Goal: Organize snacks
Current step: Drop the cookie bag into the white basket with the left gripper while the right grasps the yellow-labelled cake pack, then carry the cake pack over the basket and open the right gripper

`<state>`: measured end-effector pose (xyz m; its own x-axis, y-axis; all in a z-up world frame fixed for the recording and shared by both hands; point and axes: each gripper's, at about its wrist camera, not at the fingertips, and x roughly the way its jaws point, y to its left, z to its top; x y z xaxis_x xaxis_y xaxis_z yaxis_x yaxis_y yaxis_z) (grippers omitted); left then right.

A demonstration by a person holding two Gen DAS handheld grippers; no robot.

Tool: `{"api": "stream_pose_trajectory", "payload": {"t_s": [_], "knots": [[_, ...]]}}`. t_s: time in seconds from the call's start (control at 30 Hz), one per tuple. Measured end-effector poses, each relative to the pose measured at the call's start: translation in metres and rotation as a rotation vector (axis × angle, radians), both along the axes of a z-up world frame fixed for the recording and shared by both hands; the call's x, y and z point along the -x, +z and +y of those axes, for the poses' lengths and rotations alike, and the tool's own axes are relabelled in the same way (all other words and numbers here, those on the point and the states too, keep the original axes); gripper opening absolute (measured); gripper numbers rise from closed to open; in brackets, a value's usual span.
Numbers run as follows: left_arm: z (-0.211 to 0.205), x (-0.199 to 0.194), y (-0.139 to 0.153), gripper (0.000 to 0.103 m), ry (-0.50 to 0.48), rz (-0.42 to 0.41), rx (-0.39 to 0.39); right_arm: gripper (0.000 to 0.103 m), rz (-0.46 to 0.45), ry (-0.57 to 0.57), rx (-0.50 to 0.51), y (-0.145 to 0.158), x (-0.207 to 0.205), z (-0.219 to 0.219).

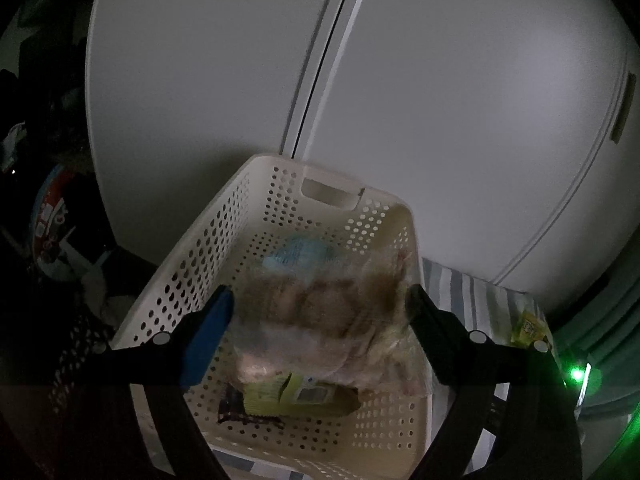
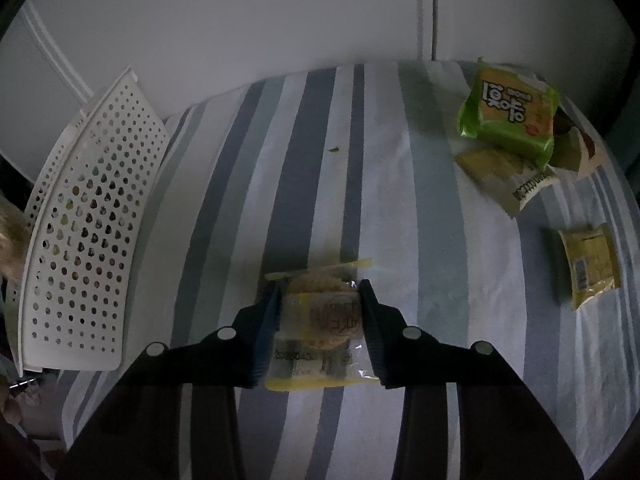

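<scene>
While a dim striped bedsheet (image 2: 400, 200) is carrying one white basket (image 1: 224, 240) and four loose packets, my right gripper (image 2: 320, 320) is clamping a cookie packet (image 2: 320, 332); my left gripper (image 1: 320, 312) is spreading wide.

Motion blur smears the clear snack bag (image 1: 320, 320), which hides most of the green packet (image 1: 300, 394) beneath.

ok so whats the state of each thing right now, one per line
left gripper: open, fingers either side of a blurred clear bag
clear bag: over the basket, grip unclear
white basket: upright, holding snacks
right gripper: shut on cookie packet
cookie packet: sealed, between the fingers
green packet: on striped cloth, sealed
yellow packet: on cloth, alone
</scene>
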<state>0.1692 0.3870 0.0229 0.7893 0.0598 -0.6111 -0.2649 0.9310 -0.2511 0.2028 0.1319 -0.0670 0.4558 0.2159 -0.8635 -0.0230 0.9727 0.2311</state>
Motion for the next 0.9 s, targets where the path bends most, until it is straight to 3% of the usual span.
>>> {"api": "stream_pose_trajectory", "payload": {"t_s": [0.17,0.23,0.4,0.9], "knots": [[0.008,-0.002,-0.002,0.089,0.01,-0.008,0.007,0.039,-0.01,0.001,-0.014,0.004,0.005,-0.014],[0.011,-0.002,-0.002,0.096,0.015,-0.008,0.023,0.039,-0.017,-0.001,-0.022,0.008,0.008,-0.016],[0.021,0.003,0.005,0.097,0.038,-0.028,0.028,0.039,-0.048,0.004,-0.039,0.025,0.014,-0.014],[0.049,0.022,0.027,0.099,0.12,-0.101,0.014,0.039,-0.214,0.149,-0.131,0.107,0.033,0.047]]}}
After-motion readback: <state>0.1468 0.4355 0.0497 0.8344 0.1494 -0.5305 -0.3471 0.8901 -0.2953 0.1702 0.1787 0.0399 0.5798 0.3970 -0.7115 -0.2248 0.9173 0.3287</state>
